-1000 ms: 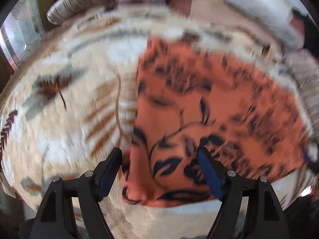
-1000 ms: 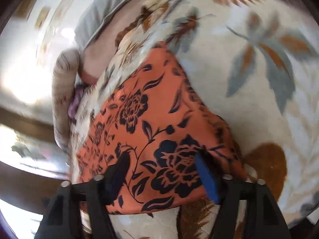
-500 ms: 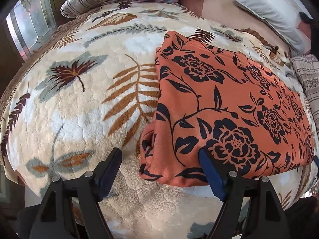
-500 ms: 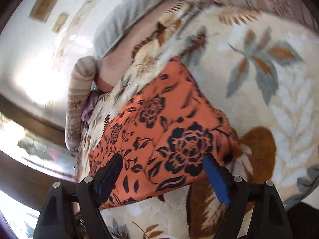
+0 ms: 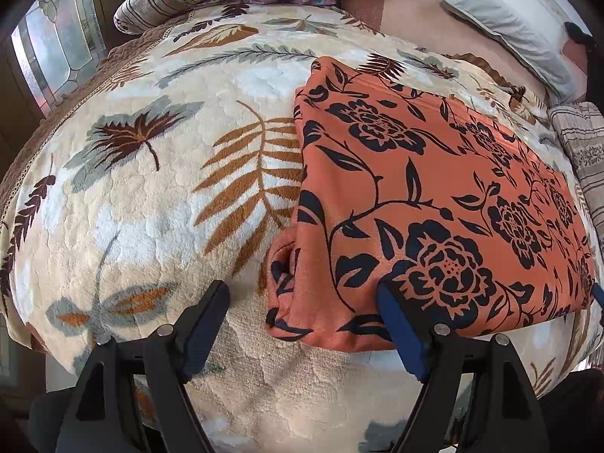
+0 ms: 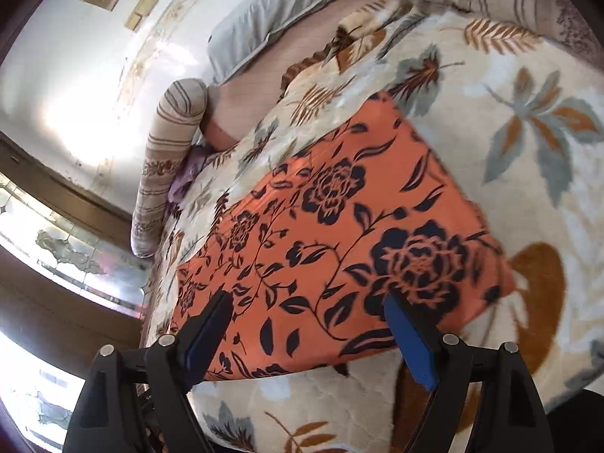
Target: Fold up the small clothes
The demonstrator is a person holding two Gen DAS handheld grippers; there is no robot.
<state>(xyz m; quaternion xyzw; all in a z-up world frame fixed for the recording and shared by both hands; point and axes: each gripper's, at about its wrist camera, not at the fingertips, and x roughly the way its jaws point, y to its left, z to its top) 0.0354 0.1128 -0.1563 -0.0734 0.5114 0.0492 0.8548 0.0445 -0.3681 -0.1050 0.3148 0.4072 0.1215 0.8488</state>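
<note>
Bedroom, bed spread with a plush leaf-print blanket, pillows at far edge. Item: orange floral garment, folded flat, just ahead of both tools. Likely soft, light, limp; grip a corner or hem. Left gripper spread, empty. Right gripper jaws just widened, nothing between.

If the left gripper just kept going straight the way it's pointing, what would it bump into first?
Most likely the orange flowered cloth, near its folded corner. The left gripper is open and tilted down toward the bed, and that corner lies between its fingers. Depth is hard to judge; it might meet the leaf-patterned blanket beside it.
</note>
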